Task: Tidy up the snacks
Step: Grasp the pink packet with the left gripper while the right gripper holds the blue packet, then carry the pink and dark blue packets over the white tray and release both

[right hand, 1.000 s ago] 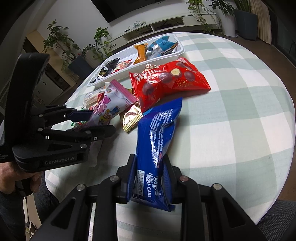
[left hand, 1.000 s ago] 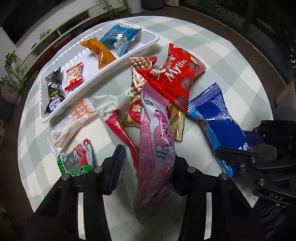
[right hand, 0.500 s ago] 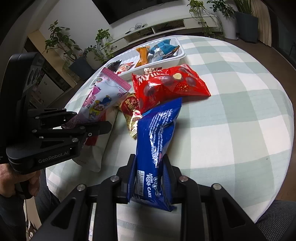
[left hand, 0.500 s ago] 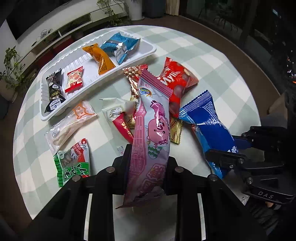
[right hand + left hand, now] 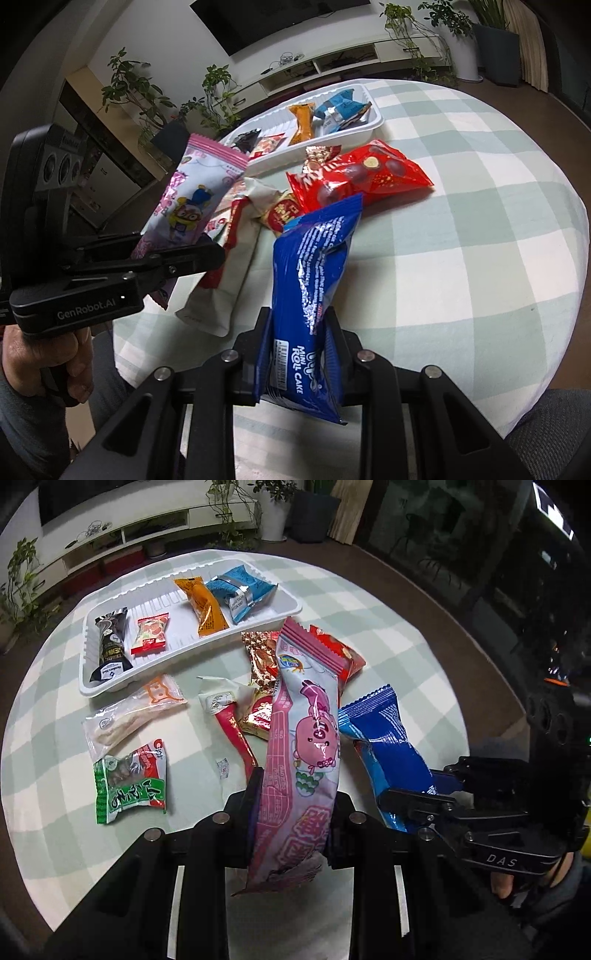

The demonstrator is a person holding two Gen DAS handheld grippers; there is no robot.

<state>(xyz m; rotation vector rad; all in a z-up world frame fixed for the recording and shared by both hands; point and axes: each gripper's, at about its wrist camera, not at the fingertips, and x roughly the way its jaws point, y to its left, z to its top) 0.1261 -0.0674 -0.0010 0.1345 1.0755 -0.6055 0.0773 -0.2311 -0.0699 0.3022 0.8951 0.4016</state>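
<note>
My left gripper (image 5: 295, 805) is shut on a long pink snack pack (image 5: 306, 746) and holds it lifted above the table; the pack also shows in the right wrist view (image 5: 192, 195). My right gripper (image 5: 299, 332) is shut on a blue mini roll cake pack (image 5: 314, 266), raised at its near end; it shows in the left wrist view (image 5: 388, 746). A white tray (image 5: 96, 686) at the far side holds several snacks. A red snack bag (image 5: 362, 177) lies beyond the blue pack.
Loose snacks lie on the checked round table (image 5: 480, 240): a green pack (image 5: 129, 779), a clear pack (image 5: 129, 712), a red-and-white stick (image 5: 229, 716) and gold-wrapped packs (image 5: 260, 657). Plants and a low TV cabinet (image 5: 332, 62) stand beyond the table.
My left gripper closed on the pink pack and lifted it off the table. My right gripper kept its hold on the blue pack and raised it.
</note>
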